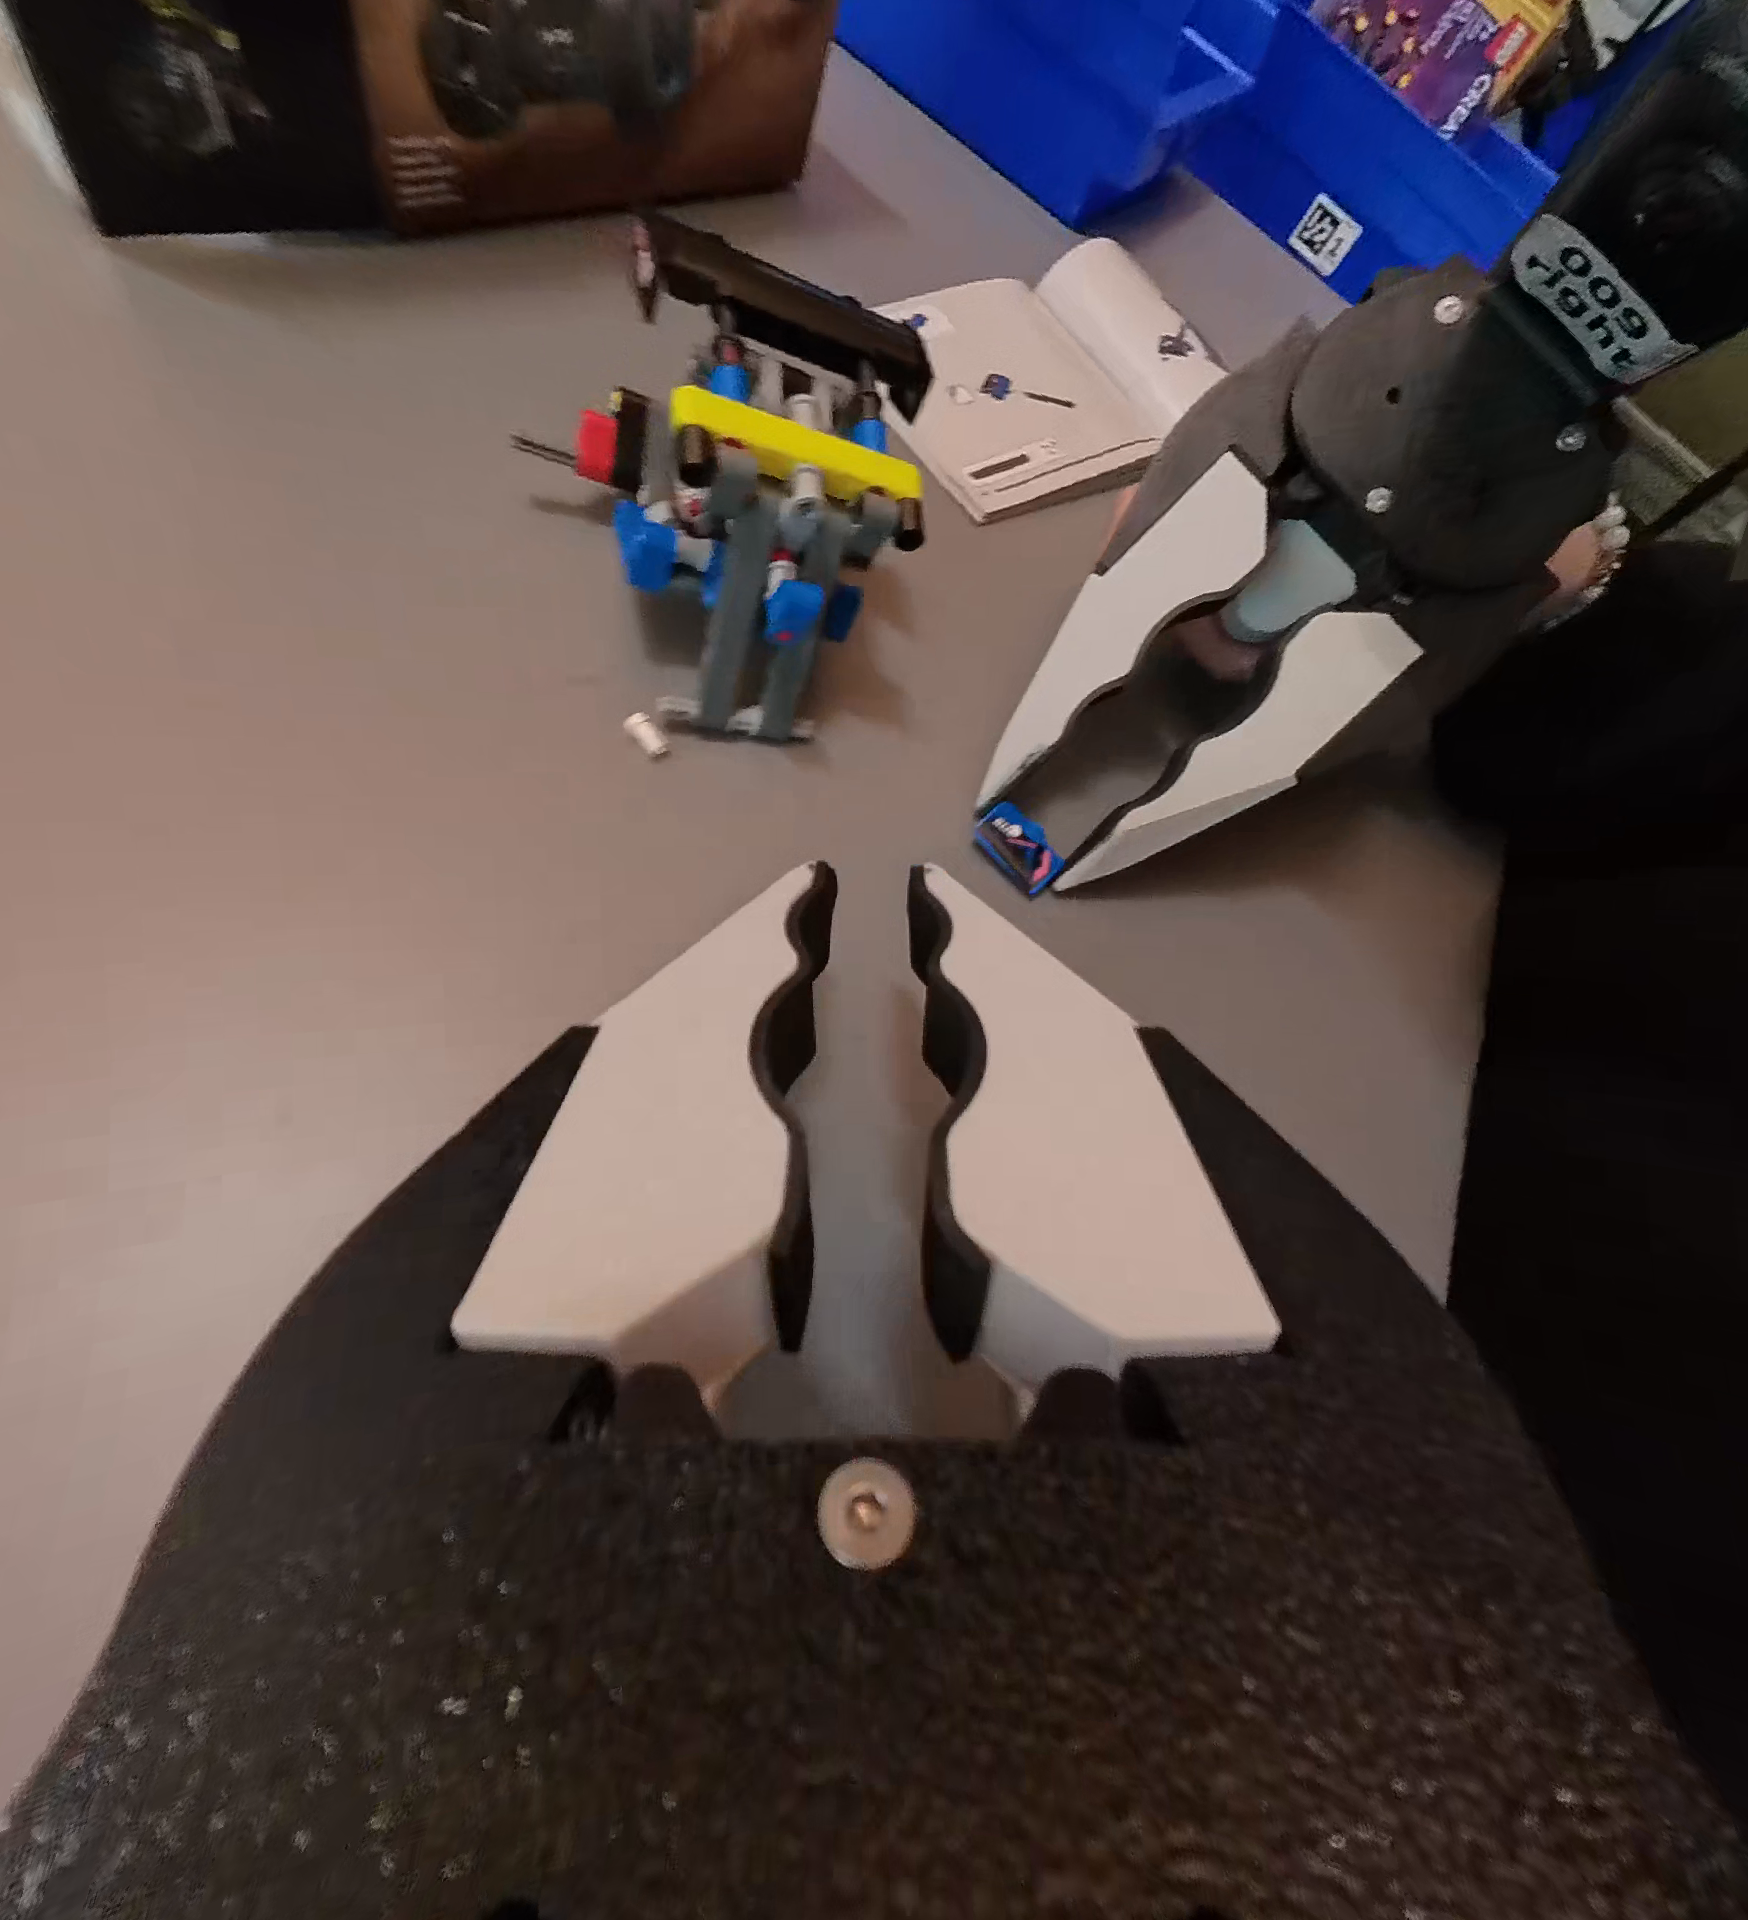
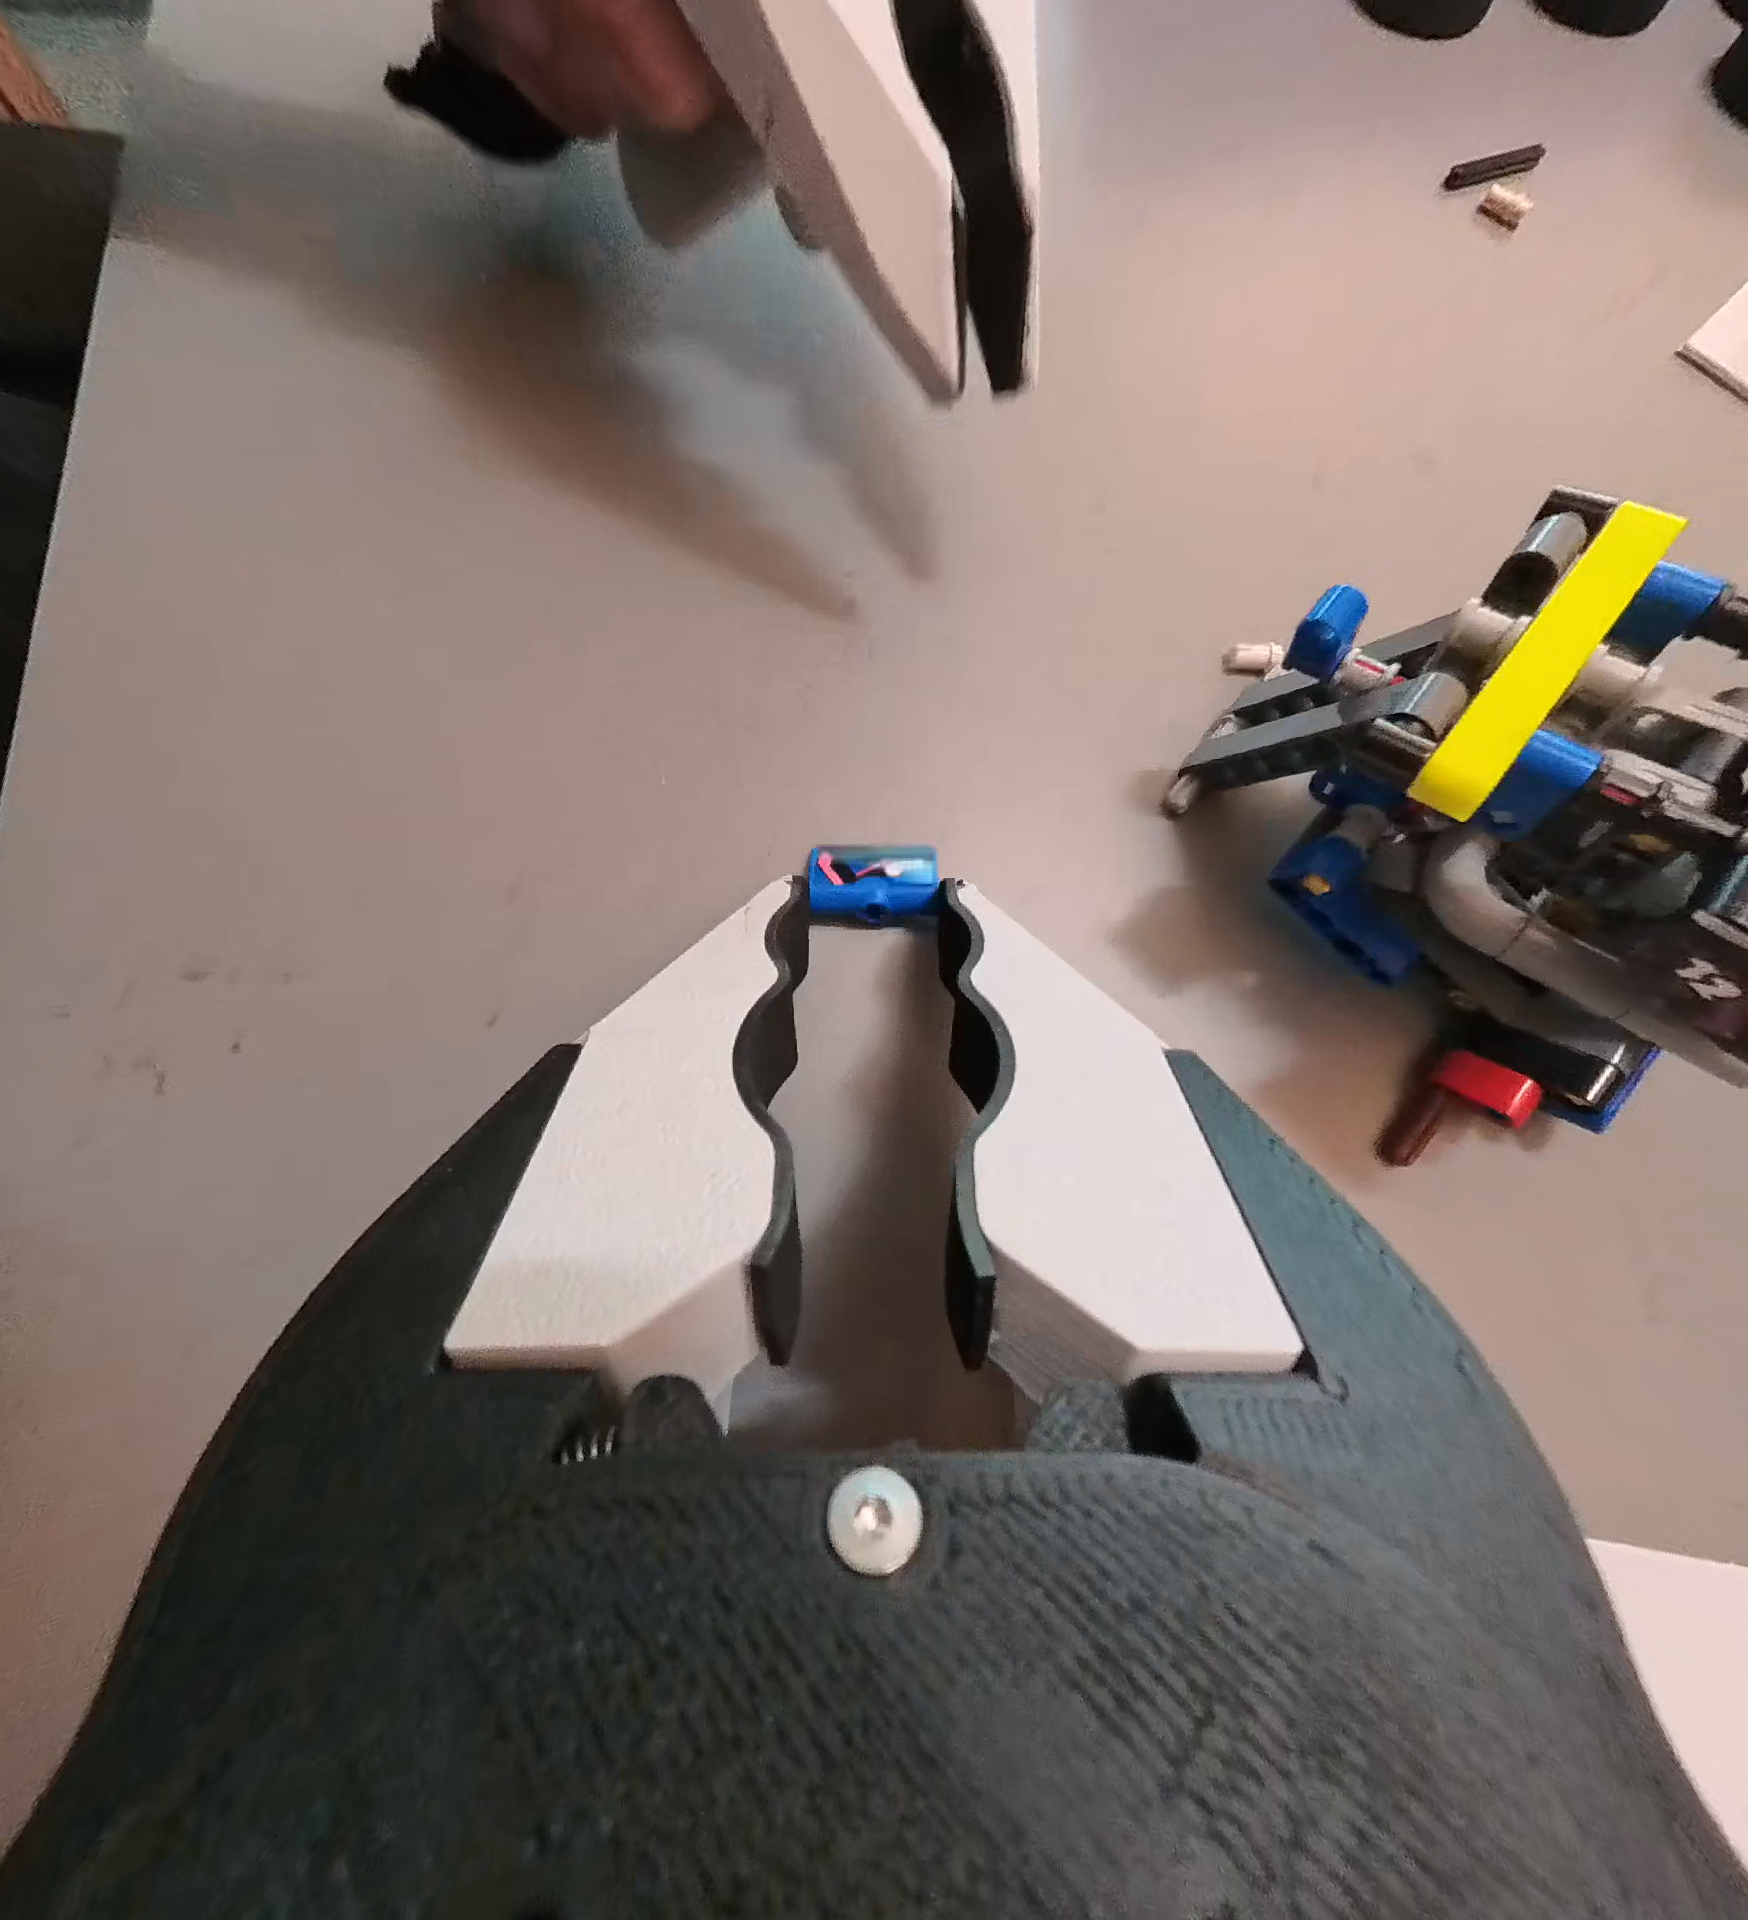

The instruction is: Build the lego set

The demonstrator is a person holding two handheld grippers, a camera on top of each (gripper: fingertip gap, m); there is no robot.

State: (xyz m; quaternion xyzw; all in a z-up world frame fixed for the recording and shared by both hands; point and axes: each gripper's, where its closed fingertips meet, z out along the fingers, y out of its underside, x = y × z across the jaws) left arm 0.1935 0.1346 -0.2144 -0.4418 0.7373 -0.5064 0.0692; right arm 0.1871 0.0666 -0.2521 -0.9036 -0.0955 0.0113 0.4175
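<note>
A partly built lego model (image 1: 776,520) with a yellow beam, blue connectors, grey beams and a black wing panel stands on the grey table; it also shows in the right wrist view (image 2: 1535,790). My right gripper (image 2: 872,896) is shut on a small blue lego piece (image 2: 870,883) with a sticker, held at its fingertips just above the table. In the left wrist view the right gripper (image 1: 1026,854) holds that blue piece (image 1: 1007,844) to the right of my left gripper (image 1: 872,883). The left gripper is empty, with its jaws a little apart. It appears blurred in the right wrist view (image 2: 979,387).
A dark lego box (image 1: 413,104) and blue bins (image 1: 1213,114) stand at the back. An open instruction booklet (image 1: 1036,395) lies right of the model. A small white pin (image 1: 646,732), a black axle (image 2: 1493,166) and a tan pin (image 2: 1504,203) lie loose on the table. There is about 8 centimeters between the tips of the two grippers. My left tips are roughly 7 centimeters from the small white pin (image 1: 646,732). The right camera catches it too, in the right wrist view (image 2: 1259,647).
</note>
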